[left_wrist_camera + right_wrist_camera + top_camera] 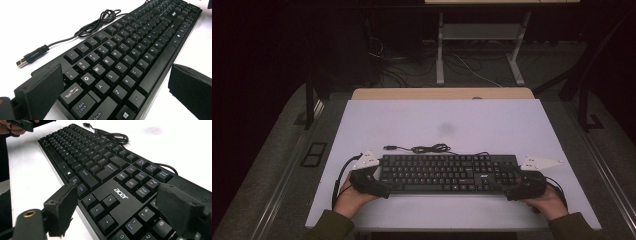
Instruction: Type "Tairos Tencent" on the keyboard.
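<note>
Claws spread, we straddled the keyboard (447, 172): left claw (379, 188) at its Tab end, right claw (507, 190) over the number pad, whose far corner was cut off.

Keyboard (130, 57): black plastic, matt case, keycaps faintly sheened, legends printed white. Cable (100, 22): smooth black sheath, ended by a bright metal plug (21, 63). Table (492, 125): smooth matt white surface. 2 jaw pads seen on the right gripper (120, 212): rough, matt black.
</note>
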The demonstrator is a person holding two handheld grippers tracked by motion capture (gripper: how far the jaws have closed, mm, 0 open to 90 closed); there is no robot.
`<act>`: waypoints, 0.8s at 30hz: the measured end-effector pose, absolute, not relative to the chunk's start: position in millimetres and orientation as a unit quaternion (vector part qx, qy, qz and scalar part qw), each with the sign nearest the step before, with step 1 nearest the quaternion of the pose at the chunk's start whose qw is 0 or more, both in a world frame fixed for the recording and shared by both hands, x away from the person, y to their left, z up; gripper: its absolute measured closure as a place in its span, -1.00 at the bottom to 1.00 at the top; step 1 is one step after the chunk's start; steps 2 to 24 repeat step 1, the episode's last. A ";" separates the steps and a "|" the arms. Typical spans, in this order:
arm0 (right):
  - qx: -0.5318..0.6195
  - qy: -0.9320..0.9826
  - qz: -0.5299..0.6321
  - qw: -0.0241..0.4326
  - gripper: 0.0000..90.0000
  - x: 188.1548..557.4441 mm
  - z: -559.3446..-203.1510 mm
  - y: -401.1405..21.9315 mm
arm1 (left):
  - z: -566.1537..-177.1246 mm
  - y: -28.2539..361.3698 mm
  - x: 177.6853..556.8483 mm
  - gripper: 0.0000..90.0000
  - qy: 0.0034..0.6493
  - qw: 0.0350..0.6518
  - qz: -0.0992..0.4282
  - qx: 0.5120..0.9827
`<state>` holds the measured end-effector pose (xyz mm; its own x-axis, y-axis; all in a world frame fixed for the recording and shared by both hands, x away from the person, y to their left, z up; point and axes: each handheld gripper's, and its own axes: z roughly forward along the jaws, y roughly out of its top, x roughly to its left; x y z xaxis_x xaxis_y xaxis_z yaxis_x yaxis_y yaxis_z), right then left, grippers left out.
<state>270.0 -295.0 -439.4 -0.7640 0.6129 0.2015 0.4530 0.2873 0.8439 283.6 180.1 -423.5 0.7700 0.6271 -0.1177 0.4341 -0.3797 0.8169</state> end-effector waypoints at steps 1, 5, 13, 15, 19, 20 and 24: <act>0.334 0.799 0.494 0.082 -0.62 270.1 -439.5 -294.9 | -423.6 179.8 283.6 -1.00 0.322 0.454 0.105 0.824; 0.334 0.799 0.494 0.082 -0.62 270.1 -439.5 -294.9 | -423.6 179.8 283.6 -1.00 0.322 0.454 0.105 0.824; 0.334 0.799 0.494 0.082 -0.62 270.1 -439.5 -294.9 | -423.6 179.8 283.6 -1.00 0.322 0.454 0.105 0.824; 0.334 0.799 0.494 0.082 -0.62 270.1 -439.5 -294.9 | -423.6 179.8 283.6 -1.00 0.322 0.454 0.105 0.824; 0.334 0.799 0.494 0.082 -0.62 270.1 -439.5 -294.9 | -423.6 179.8 283.6 -1.00 0.322 0.454 0.105 0.824; 0.334 0.799 0.494 0.082 -0.62 270.1 -439.5 -294.9 | -423.6 179.8 283.6 -1.00 0.322 0.454 0.105 0.824; 0.334 0.799 0.494 0.082 -0.62 270.1 -439.5 -294.9 | -423.6 179.8 283.6 -1.00 0.322 0.454 0.105 0.824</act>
